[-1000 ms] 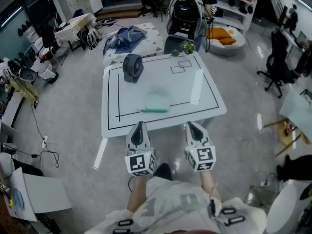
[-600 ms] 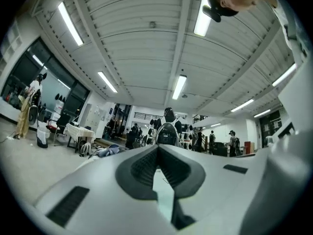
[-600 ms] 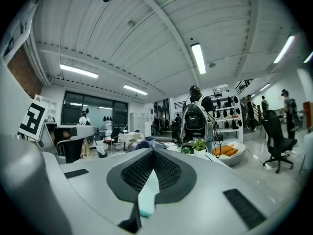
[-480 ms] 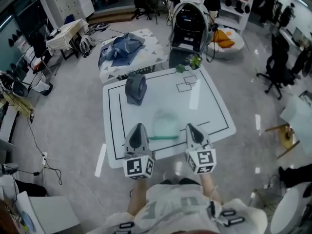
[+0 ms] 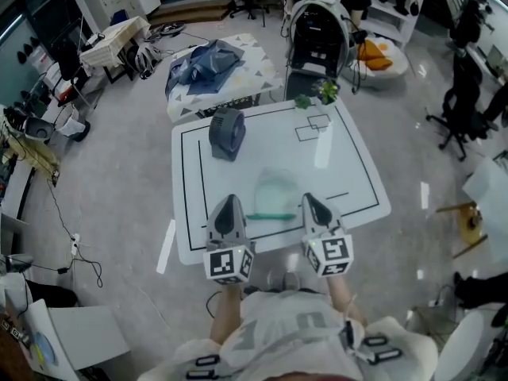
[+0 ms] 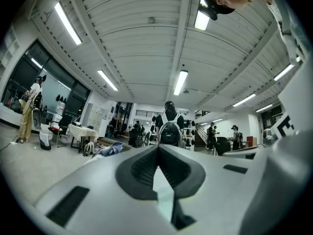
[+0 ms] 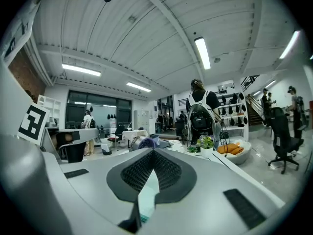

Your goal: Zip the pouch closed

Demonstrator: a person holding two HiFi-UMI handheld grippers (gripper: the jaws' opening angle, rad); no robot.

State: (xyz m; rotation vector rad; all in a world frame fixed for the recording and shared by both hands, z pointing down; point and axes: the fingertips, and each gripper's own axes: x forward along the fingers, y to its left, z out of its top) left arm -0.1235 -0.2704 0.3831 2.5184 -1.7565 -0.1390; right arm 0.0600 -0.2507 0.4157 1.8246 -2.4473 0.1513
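A translucent pouch (image 5: 276, 194) with a teal zipper strip (image 5: 270, 216) lies flat near the front edge of the white table (image 5: 349, 165). My left gripper (image 5: 228, 202) hovers just left of the zipper's left end, and my right gripper (image 5: 310, 200) just right of its right end. Both are shut with nothing between their fingers, and both point level toward the far side of the table. In the left gripper view the jaws (image 6: 158, 151) are closed, with a pale teal sliver showing below them. The right gripper view shows the same closed jaws (image 7: 153, 154).
A dark round fan (image 5: 227, 132) stands at the table's far left and a small potted plant (image 5: 314, 98) at its far edge. Beyond are a black pod-like machine (image 5: 317, 30), a low table with blue cloth (image 5: 208, 60) and an office chair (image 5: 464, 121).
Both grippers have come forward from in front of the table to over its near edge, and now flank the pouch. Their jaws stayed closed.
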